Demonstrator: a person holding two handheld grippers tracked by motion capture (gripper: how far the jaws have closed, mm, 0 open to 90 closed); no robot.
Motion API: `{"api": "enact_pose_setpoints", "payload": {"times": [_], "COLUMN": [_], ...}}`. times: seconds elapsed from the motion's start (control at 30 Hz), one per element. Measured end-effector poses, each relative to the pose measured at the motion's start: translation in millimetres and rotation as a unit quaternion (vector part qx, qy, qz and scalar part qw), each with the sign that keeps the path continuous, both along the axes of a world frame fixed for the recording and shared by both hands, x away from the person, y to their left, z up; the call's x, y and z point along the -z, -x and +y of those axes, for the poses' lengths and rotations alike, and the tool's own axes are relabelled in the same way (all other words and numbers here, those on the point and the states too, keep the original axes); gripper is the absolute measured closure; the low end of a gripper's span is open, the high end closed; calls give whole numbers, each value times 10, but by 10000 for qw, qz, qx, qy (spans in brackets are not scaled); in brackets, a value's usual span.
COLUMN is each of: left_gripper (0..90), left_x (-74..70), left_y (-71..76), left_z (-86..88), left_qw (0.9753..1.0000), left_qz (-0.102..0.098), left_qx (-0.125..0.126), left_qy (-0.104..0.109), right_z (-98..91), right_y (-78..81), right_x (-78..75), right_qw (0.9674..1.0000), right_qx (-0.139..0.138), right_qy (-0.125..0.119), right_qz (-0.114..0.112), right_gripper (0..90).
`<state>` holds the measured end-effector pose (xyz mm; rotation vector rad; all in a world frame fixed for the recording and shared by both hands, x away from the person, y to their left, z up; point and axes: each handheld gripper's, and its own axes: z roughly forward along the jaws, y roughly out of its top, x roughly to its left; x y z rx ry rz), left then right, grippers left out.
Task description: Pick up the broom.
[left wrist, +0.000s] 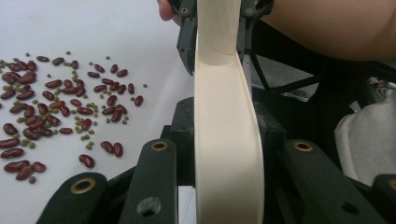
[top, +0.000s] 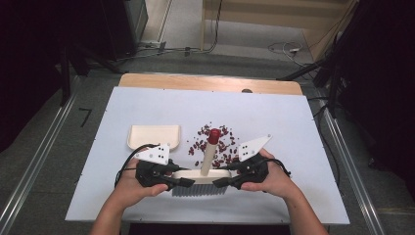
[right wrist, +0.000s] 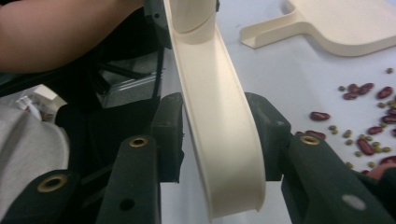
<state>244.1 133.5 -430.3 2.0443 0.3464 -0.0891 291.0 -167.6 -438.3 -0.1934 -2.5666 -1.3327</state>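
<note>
Near the table's [top: 293, 117] front edge, left gripper [top: 182, 177] and right gripper [top: 224, 175] both clamp the cream brush [top: 200, 175] by its ends; beans [top: 218, 142] lie beyond, dustpan [top: 152, 134] far-left.

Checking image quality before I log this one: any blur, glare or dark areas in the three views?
High view: table evenly lit, surroundings dark, slightly soft. Left gripper view: brush and beans sharp, near jaws soft. Right gripper view: no glare, dustpan slightly soft.

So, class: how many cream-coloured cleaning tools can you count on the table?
2. The brush stands at the near edge, a claw at each end, left claw and right claw. The dustpan lies behind the left claw.
</note>
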Motion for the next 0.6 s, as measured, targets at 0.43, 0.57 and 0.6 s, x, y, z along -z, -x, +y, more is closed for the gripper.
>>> {"api": "enact_pose_setpoints", "payload": {"times": [0.43,0.57,0.6], "left_gripper": [509,315,277], "left_x": [1,10,24], "left_y": [-28,-59,-70], "left_z": [119,238,265], "left_qw": [9975,9907,9884], "left_qz": [-108,-161,-136], "left_qx": [-559,-1242,-1399], "left_qy": [408,532,568], "right_z": [20,-22,-48], "right_y": [44,1,-23], "right_x": [-14,-13,-21], "right_qw": [9999,9991,9986], "right_qx": [-18,415,508], "right_qy": [-142,-118,-134], "right_qz": [70,2,-4], "right_gripper": [668,668,667]}}
